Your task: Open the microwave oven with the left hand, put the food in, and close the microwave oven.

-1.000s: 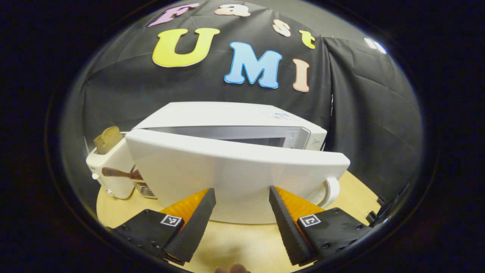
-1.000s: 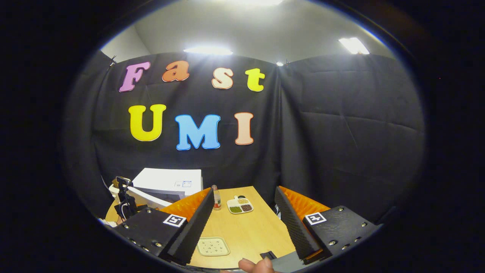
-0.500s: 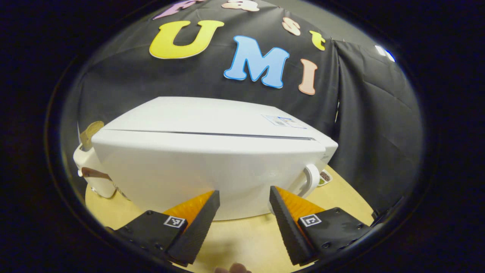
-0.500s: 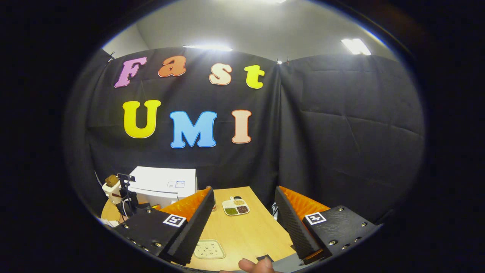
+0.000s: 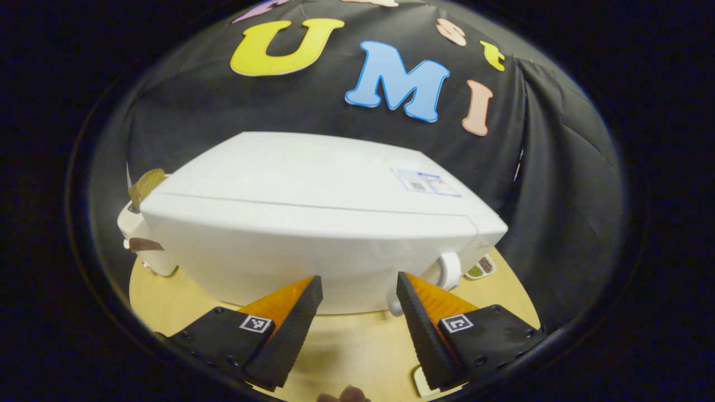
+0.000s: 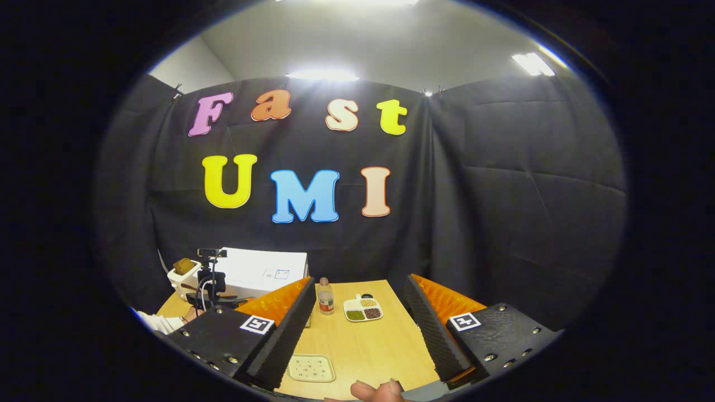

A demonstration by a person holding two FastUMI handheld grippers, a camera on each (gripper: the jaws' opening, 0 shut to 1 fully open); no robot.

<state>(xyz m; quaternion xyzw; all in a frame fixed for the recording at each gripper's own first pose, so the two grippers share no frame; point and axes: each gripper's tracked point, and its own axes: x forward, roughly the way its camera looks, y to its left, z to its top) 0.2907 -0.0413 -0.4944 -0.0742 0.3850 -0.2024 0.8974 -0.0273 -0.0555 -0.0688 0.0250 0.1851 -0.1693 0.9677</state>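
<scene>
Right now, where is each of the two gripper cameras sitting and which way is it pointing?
Left gripper view: rides on the left gripper, low and close before the shut white microwave oven; its open black fingers and a fingertip show at the bottom.
Right gripper view: rides on the right gripper, farther back over the pale wooden table, facing the booth wall; its open fingers and a thumb show.
Shared: the microwave, the white toaster, the sectioned white dish.

No text can be read; the sticker (image 5: 425, 182) atop the microwave oven (image 5: 313, 223) is too blurred.
</scene>
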